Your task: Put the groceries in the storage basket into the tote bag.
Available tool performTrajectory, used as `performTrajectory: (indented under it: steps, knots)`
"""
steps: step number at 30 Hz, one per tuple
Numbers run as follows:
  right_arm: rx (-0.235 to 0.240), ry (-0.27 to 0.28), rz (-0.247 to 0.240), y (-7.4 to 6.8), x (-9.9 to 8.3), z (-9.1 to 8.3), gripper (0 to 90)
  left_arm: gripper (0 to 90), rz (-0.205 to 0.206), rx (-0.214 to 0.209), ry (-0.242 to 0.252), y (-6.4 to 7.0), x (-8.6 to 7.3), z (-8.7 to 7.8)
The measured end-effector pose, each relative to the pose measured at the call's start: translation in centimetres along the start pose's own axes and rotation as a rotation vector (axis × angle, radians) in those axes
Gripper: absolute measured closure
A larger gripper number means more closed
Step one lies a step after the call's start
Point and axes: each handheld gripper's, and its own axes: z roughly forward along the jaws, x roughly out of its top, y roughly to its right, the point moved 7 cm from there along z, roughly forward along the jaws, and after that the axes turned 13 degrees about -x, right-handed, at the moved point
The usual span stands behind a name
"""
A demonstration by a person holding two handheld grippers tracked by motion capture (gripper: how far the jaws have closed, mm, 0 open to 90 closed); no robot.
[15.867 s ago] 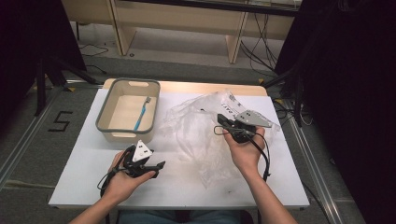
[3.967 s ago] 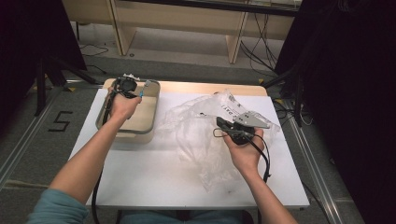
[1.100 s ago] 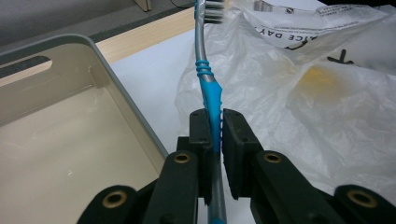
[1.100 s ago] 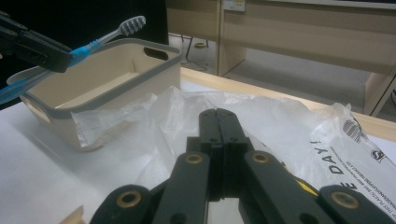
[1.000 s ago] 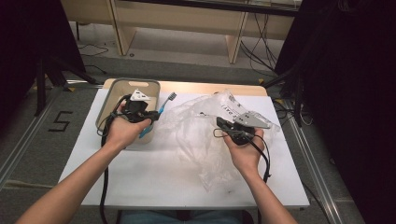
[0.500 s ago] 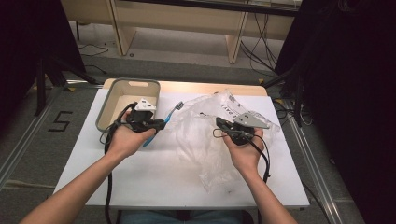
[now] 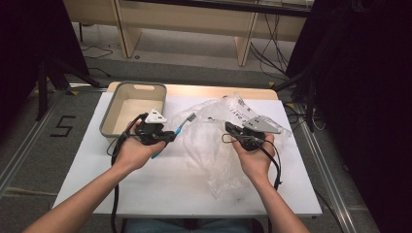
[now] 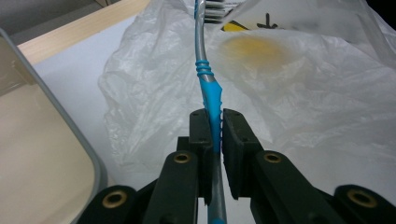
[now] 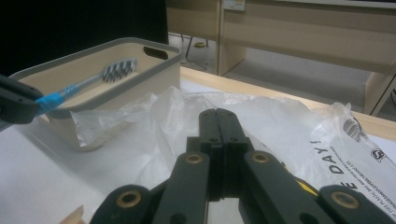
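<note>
Over the white table (image 7: pixel 145 194), at about ten o'clock from its middle in the high view, the left gripper (image 7: pixel 167 137) has its jaws clamped on a slim toothbrush with a blue rubber grip, silvery neck and dark bristles (image 7: pixel 180 128), pinched across the blue part of the handle so the head points out toward one o'clock. That grip, well back from the bristles, looks chosen to leave the long front end free to lead into an opening. The left gripper view shows the toothbrush (image 8: pixel 208 88) running straight up toward twelve o'clock between the two black pads, its head reaching the crumpled clear plastic bag with black printing (image 8: pixel 299 93). The bag (image 7: pixel 218 145) lies spread over the middle of the table, and the right gripper (image 7: pixel 229 130) sits at its three o'clock side with jaws pressed together; whether a fold of film is pinched between them I cannot tell, though the hand's place suggests it is steadying the bag for loading. In the right gripper view the bristled head (image 9: pixel 119 70) hangs in the air at ten o'clock, in front of the beige rectangular plastic tub with a grey rim (image 9: pixel 154 49), which stands at the table's far left corner (image 7: pixel 112 110).
</note>
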Motion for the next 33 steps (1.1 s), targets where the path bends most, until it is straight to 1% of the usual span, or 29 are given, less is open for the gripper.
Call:
performTrajectory:
  steps: [5, 8, 10, 15, 18, 22, 27, 31, 32, 33]
  knots:
    - [0.0, 0.0, 0.0, 0.0, 0.0, 0.0, 90.0, 82.4, 0.017, -0.024, -0.027, 1.0, -0.6, 0.6]
    - [-0.003, -0.002, 0.002, 0.0, 0.0, 0.0, 90.0, 82.4, 0.023, -0.028, -0.046, 1.4, -0.9, 1.0]
    - [-0.002, -0.001, 0.002, 0.0, 0.0, 0.0, 90.0, 82.4, 0.031, -0.036, -0.066, 1.7, -1.3, 1.5]
    - [-0.001, 0.001, 0.002, 0.0, 0.1, -0.1, 90.0, 82.4, 0.033, -0.052, -0.106, 2.3, -2.1, 2.9]
    - [0.001, 0.001, 0.003, -0.1, 0.1, -0.1, 90.0, 82.4, 0.033, -0.06, -0.128, 2.4, -2.2, 3.8]
    - [0.005, 0.0, 0.0, -0.3, 0.0, -0.1, 90.0, 82.3, 0.034, -0.071, -0.153, 2.7, -2.0, 5.2]
    - [0.01, 0.0, 0.001, -0.4, 0.0, -0.1, 90.0, 82.3, 0.05, -0.064, -0.175, 2.8, -1.3, 6.8]
    - [0.014, 0.003, 0.0, -0.4, 0.1, -0.1, 90.0, 82.3, 0.055, -0.062, -0.179, 3.0, -0.8, 7.9]
    - [0.014, 0.004, 0.0, -0.4, 0.1, -0.1, 90.0, 82.3, 0.065, -0.061, -0.188, 3.0, -0.6, 8.1]
    - [0.016, 0.003, 0.0, -0.4, 0.1, -0.1, 90.0, 82.3, 0.065, -0.06, -0.188, 3.0, -0.5, 8.4]
